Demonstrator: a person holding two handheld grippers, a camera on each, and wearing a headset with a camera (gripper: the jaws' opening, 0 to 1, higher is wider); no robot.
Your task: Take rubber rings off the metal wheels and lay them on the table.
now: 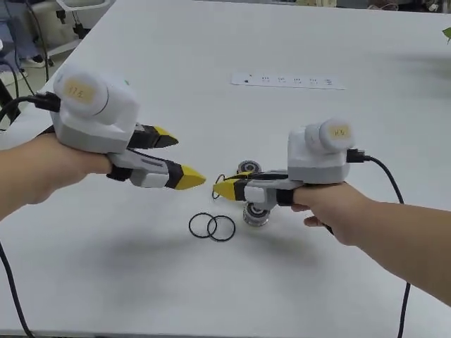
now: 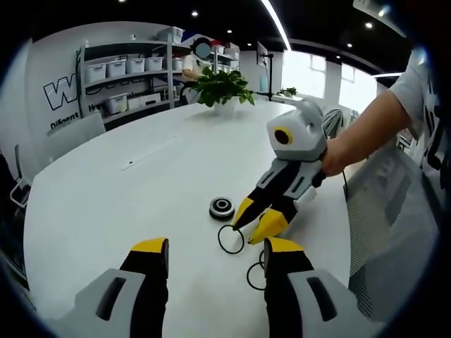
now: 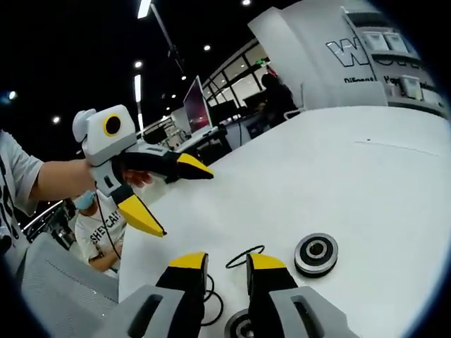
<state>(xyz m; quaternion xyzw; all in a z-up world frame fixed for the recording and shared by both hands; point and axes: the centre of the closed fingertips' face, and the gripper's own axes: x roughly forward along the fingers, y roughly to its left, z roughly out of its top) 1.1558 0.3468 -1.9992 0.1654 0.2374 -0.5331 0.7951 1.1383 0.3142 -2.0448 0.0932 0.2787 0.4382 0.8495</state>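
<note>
Two black rubber rings [image 1: 211, 227] lie side by side on the white table. A third ring [image 3: 245, 257] lies just past my right gripper's tips; it also shows as the ring [image 2: 231, 239] below those tips. One metal wheel [image 1: 248, 167] sits behind the right gripper, seen too as the wheel [image 3: 316, 253] and the wheel [image 2: 222, 206]. Another wheel [image 1: 256, 215] stands under it. My right gripper [image 1: 223, 187] hovers low, jaws a narrow gap apart, nothing between them. My left gripper [image 1: 180, 156] is held higher at the left, open wide and holding nothing.
A white power strip [image 1: 287, 81] lies flat at the far side of the table. The right gripper's black cable [image 1: 394, 190] trails off to the right. A potted plant [image 2: 220, 88] stands far down the table.
</note>
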